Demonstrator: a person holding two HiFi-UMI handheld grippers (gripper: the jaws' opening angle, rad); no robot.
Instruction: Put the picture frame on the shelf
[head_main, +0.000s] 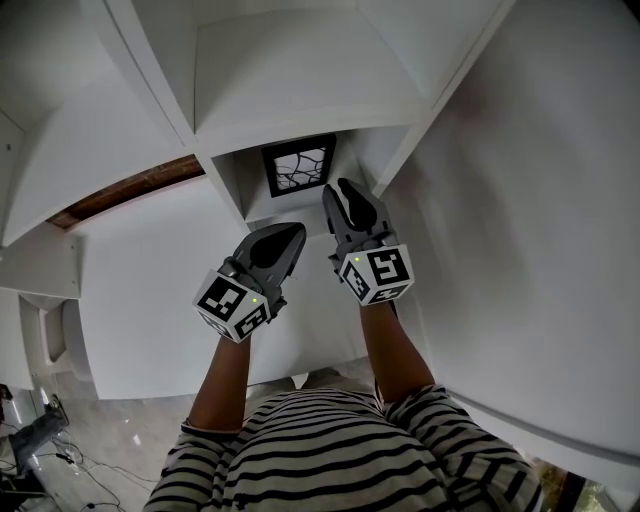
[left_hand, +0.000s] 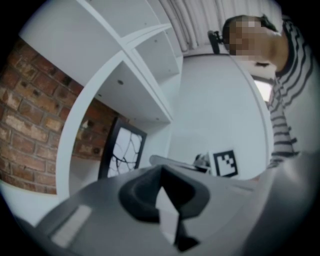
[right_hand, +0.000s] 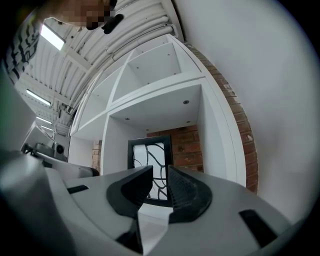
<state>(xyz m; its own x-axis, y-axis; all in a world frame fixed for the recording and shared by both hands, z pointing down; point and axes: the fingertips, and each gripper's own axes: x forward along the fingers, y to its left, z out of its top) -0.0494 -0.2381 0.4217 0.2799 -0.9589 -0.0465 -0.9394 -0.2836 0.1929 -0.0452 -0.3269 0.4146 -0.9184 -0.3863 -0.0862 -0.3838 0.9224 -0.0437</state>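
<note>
One frame (head_main: 298, 168), upright at the back of the shelf (head_main: 285, 210) cubby, long axis vertical. Right gripper (head_main: 338, 190) nearer, frame dead ahead beyond its fingers (right_hand: 187, 192), slightly parted, empty. Left gripper (head_main: 296, 232) farther back, fingers closed on nothing

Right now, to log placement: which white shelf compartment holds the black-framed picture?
The brick-backed lower compartment ahead of the right gripper; the black picture frame stands inside, while those above look bare.

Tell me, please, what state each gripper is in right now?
Left gripper: closed, holding nothing.
Right gripper: fingers slightly apart, empty; the picture frame stands on the shelf beyond.
</note>
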